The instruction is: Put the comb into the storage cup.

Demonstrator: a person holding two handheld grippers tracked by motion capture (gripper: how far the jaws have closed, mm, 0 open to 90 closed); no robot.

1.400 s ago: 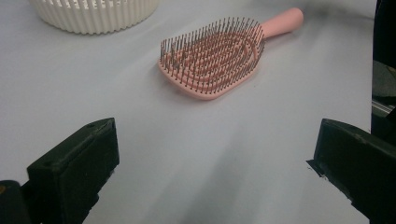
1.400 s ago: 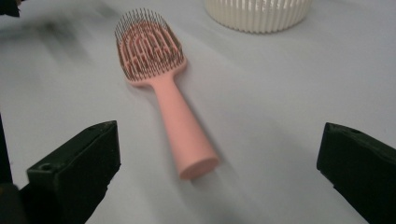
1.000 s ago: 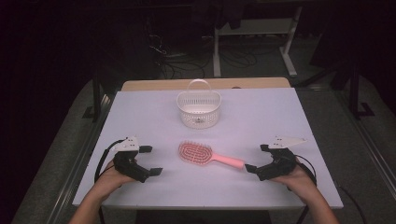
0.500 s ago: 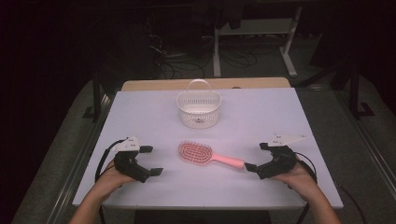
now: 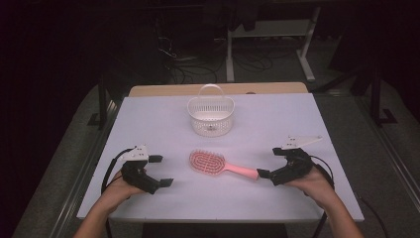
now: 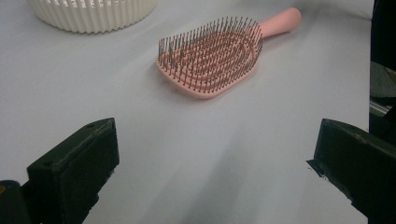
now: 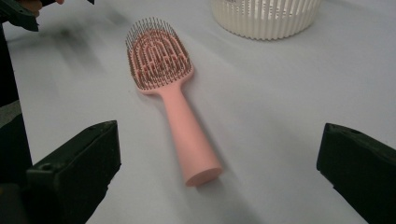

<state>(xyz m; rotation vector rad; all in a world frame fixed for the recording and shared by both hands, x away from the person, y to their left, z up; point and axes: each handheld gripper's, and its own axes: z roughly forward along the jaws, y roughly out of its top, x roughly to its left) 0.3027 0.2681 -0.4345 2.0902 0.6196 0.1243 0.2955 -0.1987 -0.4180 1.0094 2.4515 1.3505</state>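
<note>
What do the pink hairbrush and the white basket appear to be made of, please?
The hairbrush looks like moulded plastic with a smooth matte pink finish; its dark bristles look thin and stiff. The basket seems white plastic too, judging by its evenly slotted ribbed wall.

In the left tool view the white basket (image 6: pixel 93 14) is cut off by the top edge, leaving just its ribbed lower wall. The right tool view crops the basket (image 7: pixel 266 16) likewise. There the left tool (image 7: pixel 21 11) is clipped at the top-left corner, its jaws hidden.
</note>
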